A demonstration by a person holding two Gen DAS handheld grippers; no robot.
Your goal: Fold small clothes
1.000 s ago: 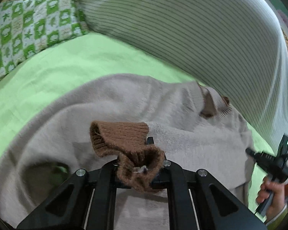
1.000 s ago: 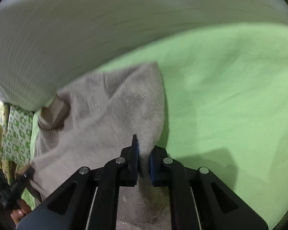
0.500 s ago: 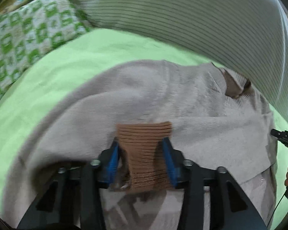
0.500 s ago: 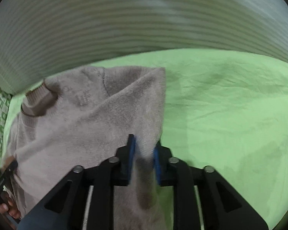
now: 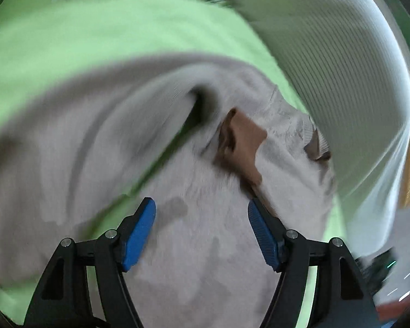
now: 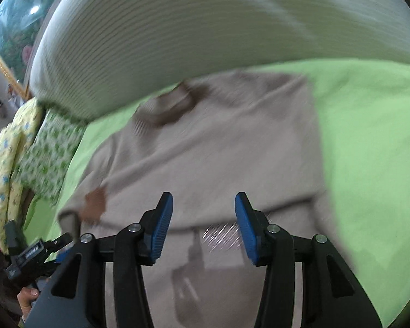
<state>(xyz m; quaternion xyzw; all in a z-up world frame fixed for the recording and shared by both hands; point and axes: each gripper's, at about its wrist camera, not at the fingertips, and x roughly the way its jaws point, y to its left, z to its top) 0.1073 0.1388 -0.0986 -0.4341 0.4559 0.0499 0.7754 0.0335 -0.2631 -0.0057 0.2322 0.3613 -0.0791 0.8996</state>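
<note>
1. The sweater [image 6: 218, 147] lies spread on the green bed sheet [image 6: 369, 136], collar [image 6: 172, 106] toward 12 o'clock in the right wrist view, just short of the striped pillow [image 6: 205, 27]. It probably lies flat this way so that its parts can be turned in over the body.
2. The left tool [image 5: 202, 229] is released, its blue pads [image 5: 139, 235] spreading wider, with nothing pinched between them. Only sweater fabric shows below.
3. The brown cuff [image 5: 240, 142] rests on the sweater's body at about 1 o'clock from the left tool, apart from it. I judge the sleeve has been laid across the chest as one fold.
4. The right tool [image 6: 203, 224] is also let go and opening, hovering over the lower body with nothing gripped.
5. Both views are blurred, so finer creases cannot be told.
6. A patterned cushion [image 6: 49, 158] sits at 9 o'clock, clear of the work.
</note>
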